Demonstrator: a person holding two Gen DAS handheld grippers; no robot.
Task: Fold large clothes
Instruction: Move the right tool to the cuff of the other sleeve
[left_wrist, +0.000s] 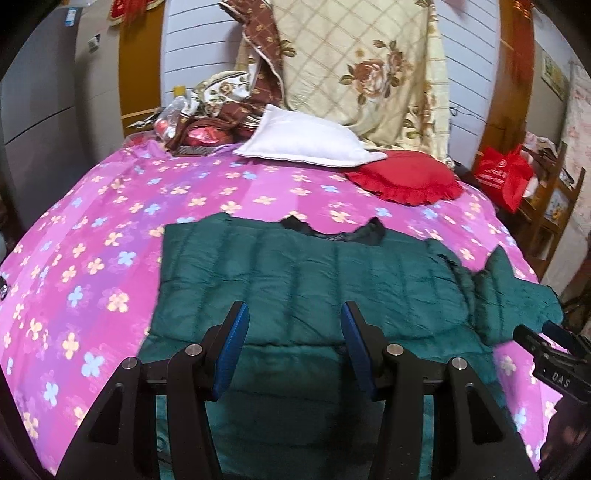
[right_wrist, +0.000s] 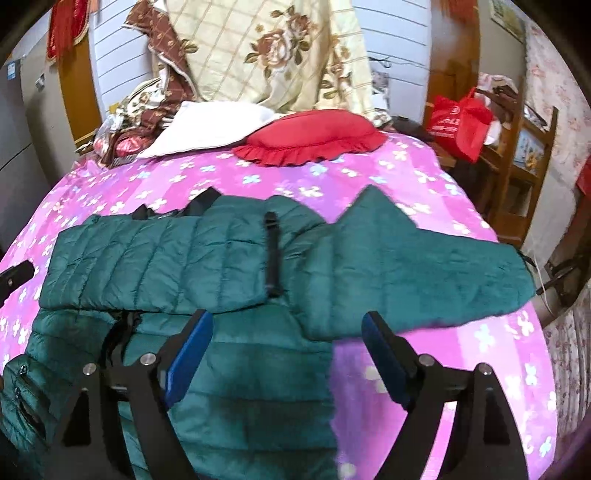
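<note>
— Since the green padded jacket (right_wrist: 192, 258) is lying flat across the pink flowered bedspread (left_wrist: 92, 236), with one side apparently already turned in over the body, which part are you working on now?

— I'm judging that the sleeve (right_wrist: 424, 266) is next; it is sticking out toward the bed's right edge, well apart from the red cushion (right_wrist: 314, 142) and the white pillow (left_wrist: 306, 142).

— And the grippers?

— Both are hanging over the jacket's near end with fingers spread wide and nothing between them. The left gripper (left_wrist: 291, 325) is sitting above the middle of the body, the right gripper (right_wrist: 286, 332) above the spot where the sleeve is meeting the hem.

— So how would you do it well?

— I'd be pinching the sleeve near its cuff (padded fabric is slippery and springs back), carrying it low across the body, while the left one is pressing the body down so nothing is dragging.
</note>
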